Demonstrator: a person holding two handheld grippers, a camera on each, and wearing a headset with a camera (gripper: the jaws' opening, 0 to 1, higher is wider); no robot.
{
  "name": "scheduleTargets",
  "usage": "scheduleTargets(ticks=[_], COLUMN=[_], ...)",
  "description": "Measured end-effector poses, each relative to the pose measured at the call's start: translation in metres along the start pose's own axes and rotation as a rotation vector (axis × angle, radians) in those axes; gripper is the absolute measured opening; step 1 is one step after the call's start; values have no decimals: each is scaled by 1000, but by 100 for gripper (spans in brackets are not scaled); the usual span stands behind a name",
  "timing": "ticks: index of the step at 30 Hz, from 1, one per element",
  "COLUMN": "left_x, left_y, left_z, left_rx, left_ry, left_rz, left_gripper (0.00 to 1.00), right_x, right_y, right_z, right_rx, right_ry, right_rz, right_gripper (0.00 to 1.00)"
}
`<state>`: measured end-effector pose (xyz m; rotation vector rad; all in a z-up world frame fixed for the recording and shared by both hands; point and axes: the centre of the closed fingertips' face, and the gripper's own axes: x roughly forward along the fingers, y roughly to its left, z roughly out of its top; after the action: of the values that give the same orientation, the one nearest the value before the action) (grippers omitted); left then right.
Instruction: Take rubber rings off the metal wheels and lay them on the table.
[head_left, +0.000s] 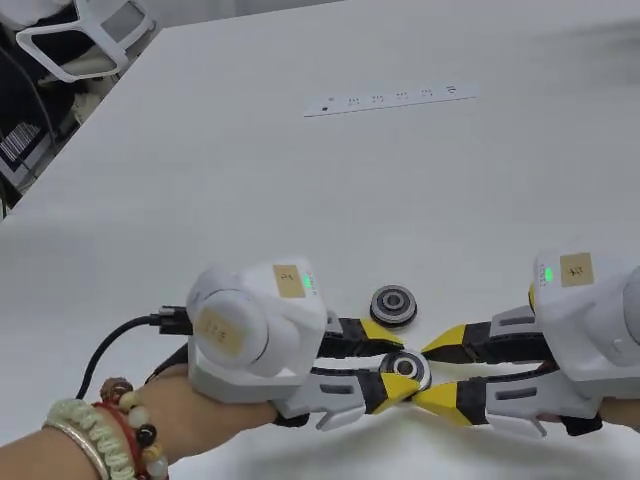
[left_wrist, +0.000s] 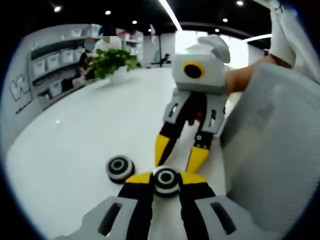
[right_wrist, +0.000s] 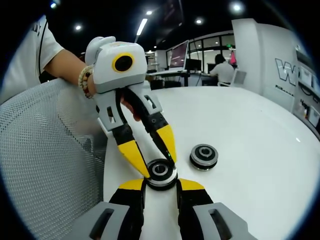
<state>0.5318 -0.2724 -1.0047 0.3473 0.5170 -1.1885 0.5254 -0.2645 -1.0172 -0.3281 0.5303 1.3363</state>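
A metal wheel with a black rubber ring (head_left: 405, 367) is held just above the near table edge. My left gripper (head_left: 392, 366) comes in from the left and is shut on it. My right gripper (head_left: 424, 372) comes in from the right, and its yellow tips clamp the same wheel's opposite side. In the left gripper view the wheel (left_wrist: 166, 181) sits between my own tips, with the right gripper (left_wrist: 179, 161) facing it. The right gripper view shows the wheel (right_wrist: 161, 172) and the left gripper (right_wrist: 152, 154) above it. A second ringed wheel (head_left: 393, 305) lies flat just beyond.
The white table (head_left: 330, 190) stretches far ahead, with a thin strip of small marks (head_left: 390, 100) at the back. A white chair (head_left: 85, 40) stands off the far left corner. A black cable (head_left: 115, 340) runs from the left gripper.
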Motion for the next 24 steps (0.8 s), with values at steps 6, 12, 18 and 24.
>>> scheduleTargets(ticks=[6,12,18,24], left_x=[5,4,2,-1], left_y=[1,2,2,2], left_z=[-4,-4,-2,-1], left_rx=[6,4,5,-1], left_ry=[2,-9,-13,-18], left_rz=[6,10,11,14], left_gripper=[15,15,15,15], right_x=[0,3,-1,-5], right_y=[0,1,1,1], right_z=[0,1,0,-4], right_rx=[29,18,-4,5], right_ry=[-8,-9,-7,-1], right_rz=[2,3,-1,-10], right_gripper=[22,24,21,14])
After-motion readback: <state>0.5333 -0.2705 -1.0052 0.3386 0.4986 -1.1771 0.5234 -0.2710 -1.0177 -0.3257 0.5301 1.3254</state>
